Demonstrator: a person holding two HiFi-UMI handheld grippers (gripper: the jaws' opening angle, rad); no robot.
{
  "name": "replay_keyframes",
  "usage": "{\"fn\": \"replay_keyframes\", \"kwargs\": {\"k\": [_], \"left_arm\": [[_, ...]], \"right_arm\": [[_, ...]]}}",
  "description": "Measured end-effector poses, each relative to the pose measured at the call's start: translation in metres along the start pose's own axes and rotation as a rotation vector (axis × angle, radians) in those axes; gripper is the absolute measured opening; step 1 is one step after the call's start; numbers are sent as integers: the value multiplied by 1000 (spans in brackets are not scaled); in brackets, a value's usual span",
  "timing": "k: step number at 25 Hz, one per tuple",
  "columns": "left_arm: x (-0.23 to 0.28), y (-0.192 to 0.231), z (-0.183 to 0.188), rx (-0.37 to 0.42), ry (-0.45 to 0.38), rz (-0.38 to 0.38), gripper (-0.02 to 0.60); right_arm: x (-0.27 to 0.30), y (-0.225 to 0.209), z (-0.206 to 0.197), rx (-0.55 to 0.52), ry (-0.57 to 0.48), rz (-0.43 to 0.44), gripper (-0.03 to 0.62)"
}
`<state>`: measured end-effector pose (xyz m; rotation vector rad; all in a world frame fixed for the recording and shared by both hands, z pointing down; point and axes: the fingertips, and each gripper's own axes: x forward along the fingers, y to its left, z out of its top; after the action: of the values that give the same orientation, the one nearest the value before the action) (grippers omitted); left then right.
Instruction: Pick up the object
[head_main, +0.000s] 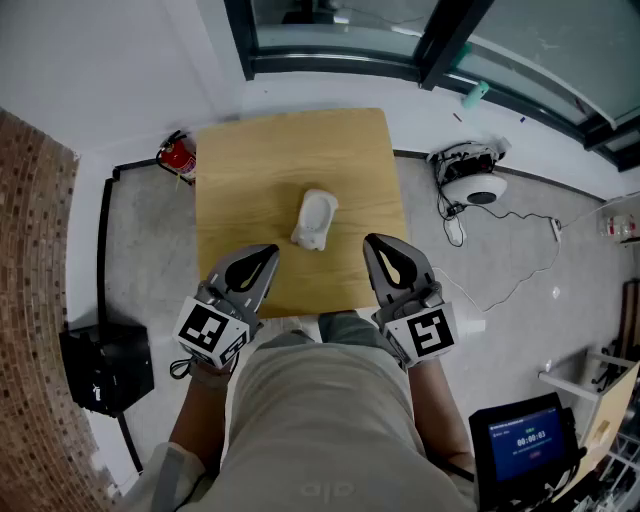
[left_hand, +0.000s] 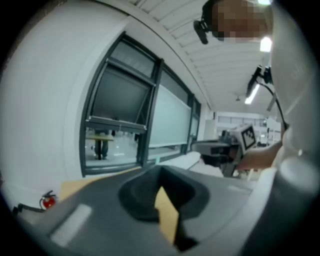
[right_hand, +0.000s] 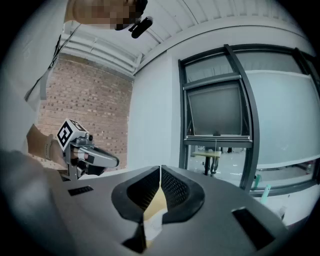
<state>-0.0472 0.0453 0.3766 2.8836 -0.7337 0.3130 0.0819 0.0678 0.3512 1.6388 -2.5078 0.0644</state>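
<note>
A white, rounded object (head_main: 315, 220) lies on the middle of a square wooden table (head_main: 250, 170). My left gripper (head_main: 268, 252) hovers over the table's near edge, just left of and nearer than the object, shut and empty. On the other side my right gripper (head_main: 373, 243) is level with it, also shut with nothing in it. Neither touches the object. In the left gripper view the shut jaws (left_hand: 160, 170) point toward the windows, with the right gripper (left_hand: 235, 145) at the side. The right gripper view shows its jaws (right_hand: 160, 168) pressed together and the left gripper (right_hand: 82, 150) beyond.
A red fire extinguisher (head_main: 178, 155) stands on the floor at the table's far left corner. A black case (head_main: 105, 365) sits at the left by a brick wall. A white round device with cables (head_main: 475, 185) lies to the right, and a lit screen (head_main: 528, 440) at the lower right.
</note>
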Motion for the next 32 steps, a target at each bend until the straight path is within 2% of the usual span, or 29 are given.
{"fn": "replay_keyframes", "kwargs": {"k": [4,8,12,18,23,25,27,28,30,32], "left_arm": [[18,-9,10,-5,6,31,2],[58,-7,28,7,32,64,2],[74,2,26,-6,41,91,2],[88,18,18,-54,33,47,2],[108,39,5,-96,52,-6,3],[118,43,-10,-131,88,-37,6],[128,44,-32,-151,155,-76,121],[133,43,-45,-147,204,-97,132],[140,41,-81,-112,329,-132,198],[146,37,-121,-40,465,-148,220]], "right_arm": [[2,-14,3,-11,-13,50,14],[23,-48,-6,1,25,108,12],[43,-49,-10,16,31,174,12],[59,-53,-15,6,59,169,12],[81,-60,-33,48,147,154,14],[90,-61,-54,76,220,168,14],[98,-60,-78,54,312,193,39],[102,-60,-89,23,356,210,71],[113,-59,-114,-48,454,263,130],[123,-57,-142,-119,565,338,166]]}}
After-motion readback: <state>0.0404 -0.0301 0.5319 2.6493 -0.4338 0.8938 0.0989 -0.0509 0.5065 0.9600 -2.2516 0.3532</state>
